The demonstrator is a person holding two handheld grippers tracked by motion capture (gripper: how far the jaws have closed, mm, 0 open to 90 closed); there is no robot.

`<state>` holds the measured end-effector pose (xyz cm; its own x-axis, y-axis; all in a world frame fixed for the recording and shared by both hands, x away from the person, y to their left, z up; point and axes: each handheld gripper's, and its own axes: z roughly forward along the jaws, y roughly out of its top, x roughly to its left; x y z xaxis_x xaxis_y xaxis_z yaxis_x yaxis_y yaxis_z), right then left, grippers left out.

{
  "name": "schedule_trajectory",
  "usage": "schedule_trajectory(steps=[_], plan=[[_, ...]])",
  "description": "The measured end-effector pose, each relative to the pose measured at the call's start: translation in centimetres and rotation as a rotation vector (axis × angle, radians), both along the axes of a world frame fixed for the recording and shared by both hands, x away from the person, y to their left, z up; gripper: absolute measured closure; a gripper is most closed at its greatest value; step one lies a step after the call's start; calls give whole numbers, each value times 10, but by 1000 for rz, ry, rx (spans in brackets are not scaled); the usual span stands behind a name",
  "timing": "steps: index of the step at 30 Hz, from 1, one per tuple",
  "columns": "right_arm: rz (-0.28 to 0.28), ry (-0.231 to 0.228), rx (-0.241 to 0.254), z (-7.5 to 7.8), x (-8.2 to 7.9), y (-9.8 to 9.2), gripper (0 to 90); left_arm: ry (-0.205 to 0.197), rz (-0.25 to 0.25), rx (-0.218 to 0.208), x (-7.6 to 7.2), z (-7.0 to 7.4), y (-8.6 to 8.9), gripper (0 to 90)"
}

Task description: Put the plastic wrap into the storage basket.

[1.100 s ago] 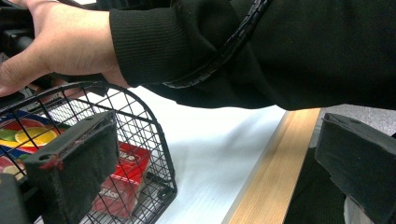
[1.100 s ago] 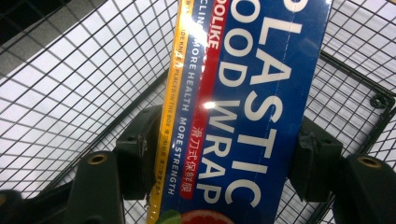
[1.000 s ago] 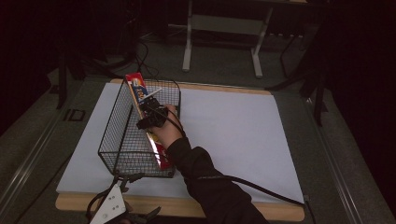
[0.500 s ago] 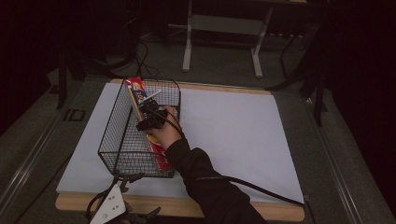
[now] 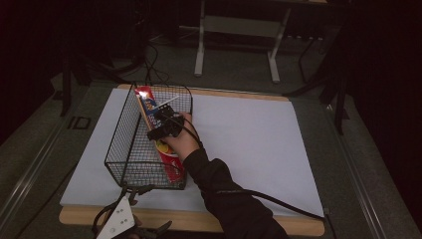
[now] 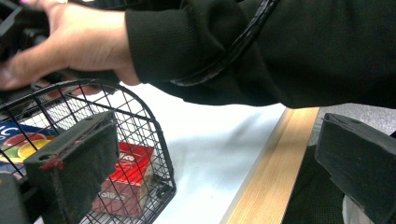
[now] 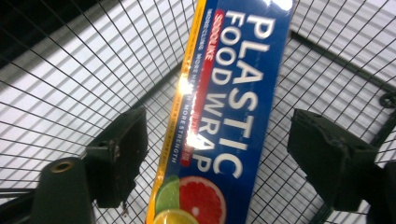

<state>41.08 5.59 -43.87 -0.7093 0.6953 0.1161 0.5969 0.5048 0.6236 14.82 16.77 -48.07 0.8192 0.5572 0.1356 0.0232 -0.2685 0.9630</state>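
White sheet [image 5: 249, 149] covers the wooden table [image 5: 298, 226]; both claws spread, gripping nothing.

The wire basket [image 5: 130, 149] walls in the plastic wrap box [image 5: 158, 137] on all sides, leaving access from above. The right gripper [image 5: 160, 122] and its forearm occupy that opening. The white sheet [image 5: 249, 144] right of the basket lies bare; the dim far edge seems unobstructed.
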Motion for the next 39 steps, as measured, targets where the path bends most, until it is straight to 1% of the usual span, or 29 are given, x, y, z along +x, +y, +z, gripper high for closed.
schedule_trajectory(steps=[2,4,6,9,10,11,12,13,15,18,20,22,24,25,26,27,28,29,32,34,37,38,39], plan=[[4,-4,33,3,0,-6,168,-1,-1,2,0,0,-1,1],[16,-18,26,6,-2,-11,150,-1,-2,3,0,0,-1,1],[43,-32,30,8,-4,-15,141,1,-1,4,0,0,-1,1],[52,-34,37,10,-6,-21,142,3,-2,4,1,-1,-1,1],[59,-56,36,13,-8,-27,143,2,-2,4,1,-1,-1,1],[63,-62,35,14,-9,-29,142,2,-2,5,1,-1,-2,1],[70,-61,55,17,-11,-37,143,3,-2,5,1,-1,-2,1],[70,-61,55,17,-11,-37,143,3,-2,6,1,-1,-2,1],[74,-72,64,20,-13,-44,142,4,-3,7,1,-1,-2,1],[68,-92,73,25,-15,-57,143,3,-2,7,1,-1,-2,1],[65,-89,89,29,-16,-65,142,5,-1,10,1,-2,-2,1],[59,-91,116,33,-16,-74,143,8,-2,10,2,-2,-3,1],[53,-109,123,38,-19,-83,143,7,-1,13,1,-2,-3,2],[50,-112,135,40,-19,-88,142,7,-1,12,1,-2,-3,1],[50,-112,135,40,-19,-88,142,7,-1,12,1,-2,-3,1],[47,-118,144,42,-20,-93,143,7,-1,14,2,-2,-3,1],[40,-128,160,45,-23,-105,142,9,-1,13,2,-2,-3,1],[42,-130,166,46,-24,-110,142,9,-1,14,2,-2,-3,1],[42,-145,158,46,-28,-125,143,12,-3,15,2,-2,-4,1],[41,-145,150,46,-30,-135,143,11,-2,15,2,-2,-4,1],[35,-150,155,44,-33,-149,143,12,-1,14,2,-3,-4,1],[35,-150,155,44,-33,-149,143,12,-1,14,2,-3,-4,1],[31,-150,156,44,-34,-153,142,13,-2,14,3,-3,-4,1]])
